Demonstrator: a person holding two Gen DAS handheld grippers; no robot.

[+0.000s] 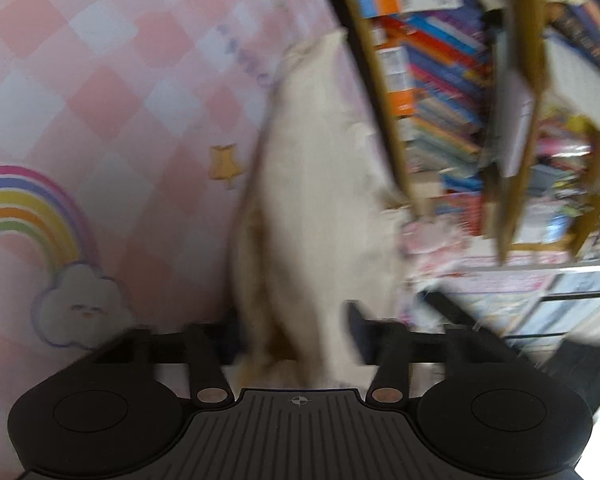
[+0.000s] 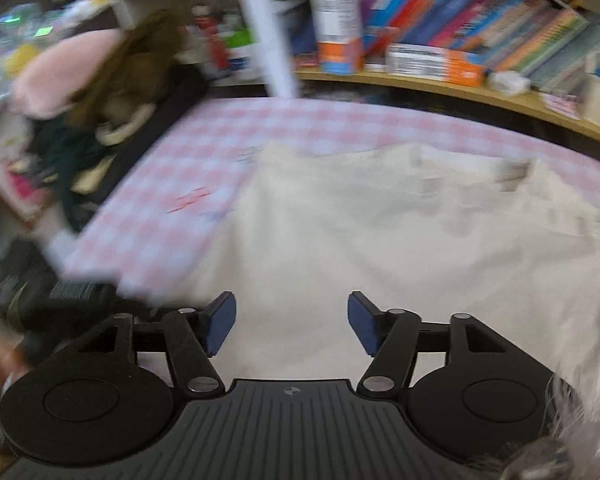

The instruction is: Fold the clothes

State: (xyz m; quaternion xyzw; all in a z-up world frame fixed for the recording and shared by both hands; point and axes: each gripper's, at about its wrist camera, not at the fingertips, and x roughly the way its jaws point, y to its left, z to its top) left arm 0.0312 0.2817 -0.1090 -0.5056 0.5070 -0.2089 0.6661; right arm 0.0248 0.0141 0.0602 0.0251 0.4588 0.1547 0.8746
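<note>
1. One cream garment (image 2: pixel 400 240) lies spread on the pink checked cover (image 2: pixel 204 160), its long axis running across the right wrist view.
2. Left gripper (image 1: pixel 296 332): fingers mostly hidden by cream cloth; whether it grips cannot be told.
3. Right gripper (image 2: pixel 291 324): released, blue pads (image 2: pixel 220 322) apart above the garment.
4. Bookshelves (image 2: pixel 460 52) stand behind.

Black ribbed gripper (image 2: pixel 291 322), blue pads (image 2: pixel 220 322)
</note>
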